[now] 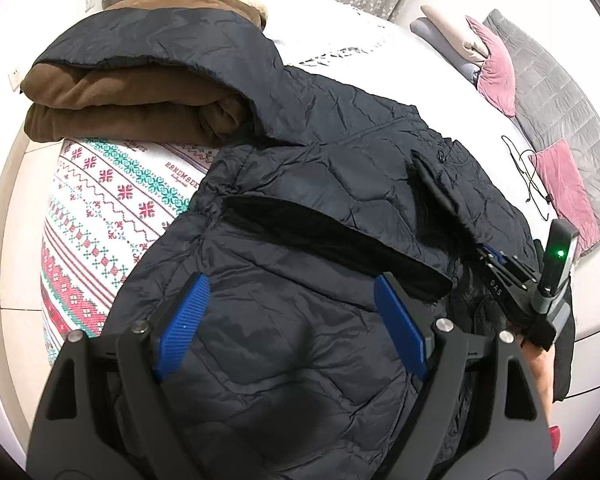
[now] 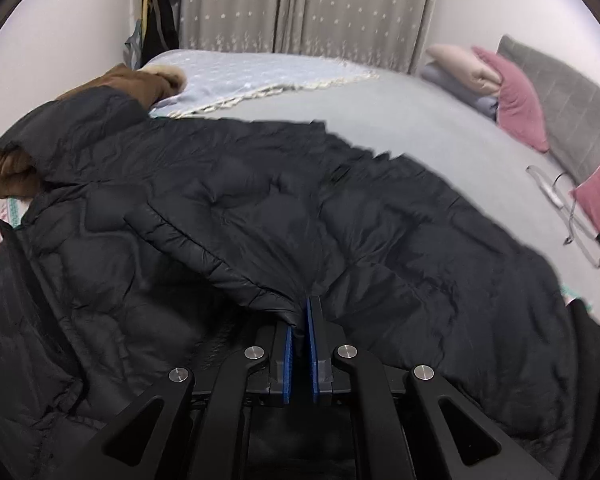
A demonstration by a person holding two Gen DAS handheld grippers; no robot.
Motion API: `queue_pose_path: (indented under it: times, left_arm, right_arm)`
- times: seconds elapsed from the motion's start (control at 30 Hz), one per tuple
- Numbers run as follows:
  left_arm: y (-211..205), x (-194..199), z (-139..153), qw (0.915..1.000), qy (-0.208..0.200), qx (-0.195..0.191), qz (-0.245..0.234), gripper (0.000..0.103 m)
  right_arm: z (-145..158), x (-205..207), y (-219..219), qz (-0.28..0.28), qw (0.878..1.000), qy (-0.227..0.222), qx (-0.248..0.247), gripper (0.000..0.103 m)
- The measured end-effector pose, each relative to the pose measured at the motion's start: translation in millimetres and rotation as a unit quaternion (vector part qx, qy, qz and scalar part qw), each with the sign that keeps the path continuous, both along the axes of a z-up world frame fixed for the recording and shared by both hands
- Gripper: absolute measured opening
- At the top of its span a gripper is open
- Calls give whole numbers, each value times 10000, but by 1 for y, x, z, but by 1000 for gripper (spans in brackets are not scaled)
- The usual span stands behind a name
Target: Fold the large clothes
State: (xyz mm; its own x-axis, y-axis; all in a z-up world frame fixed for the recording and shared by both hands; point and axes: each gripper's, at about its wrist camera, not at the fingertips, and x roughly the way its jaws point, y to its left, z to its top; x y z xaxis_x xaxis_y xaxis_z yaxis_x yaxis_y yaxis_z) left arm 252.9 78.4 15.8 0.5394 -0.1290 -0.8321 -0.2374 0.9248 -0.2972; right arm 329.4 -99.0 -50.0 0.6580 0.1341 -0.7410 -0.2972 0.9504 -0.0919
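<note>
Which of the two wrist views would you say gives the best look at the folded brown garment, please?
The left wrist view. There the folded brown garment shows its stacked layers at the bed's corner, with the dark puffer jacket draped over its top. In the right wrist view only small brown patches peek out at the far left behind the jacket.

A home bedroom: a wide bed [image 2: 400, 120] fills the frame, pillows [image 2: 520, 100] stacked at the upper right, star-patterned curtains [image 2: 308, 8] hanging along the top.

Grey star-patterned curtains [image 2: 308, 4] behind bed [image 2: 400, 112], pink pillows [image 2: 520, 100], white walls [image 2: 60, 40]
</note>
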Motion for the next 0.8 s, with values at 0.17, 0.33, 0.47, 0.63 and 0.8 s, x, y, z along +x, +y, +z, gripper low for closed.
queue_pose_path:
  times: [0.17, 0.33, 0.47, 0.63, 0.8]
  left_arm:
    - [-6, -1, 0, 10000, -10, 11, -51, 85]
    - [-8, 0, 0, 10000, -30, 73, -56, 85]
    - [-4, 1, -1, 10000, -27, 83, 23, 85]
    - [0, 0, -2, 9999, -38, 87, 64, 85]
    - [1, -1, -1, 9999, -57, 112, 64, 85]
  right_arm:
    - [-12, 12, -20, -163, 9930, 441, 1081, 8]
    - [-14, 19, -29, -246, 9825, 656, 1725, 8]
    - [-15, 16, -21, -108, 9829, 743, 1679, 10]
    - [-19, 12, -8, 69, 9857, 808, 1479, 25]
    - [-14, 10, -9, 70, 9836, 875, 1576, 26]
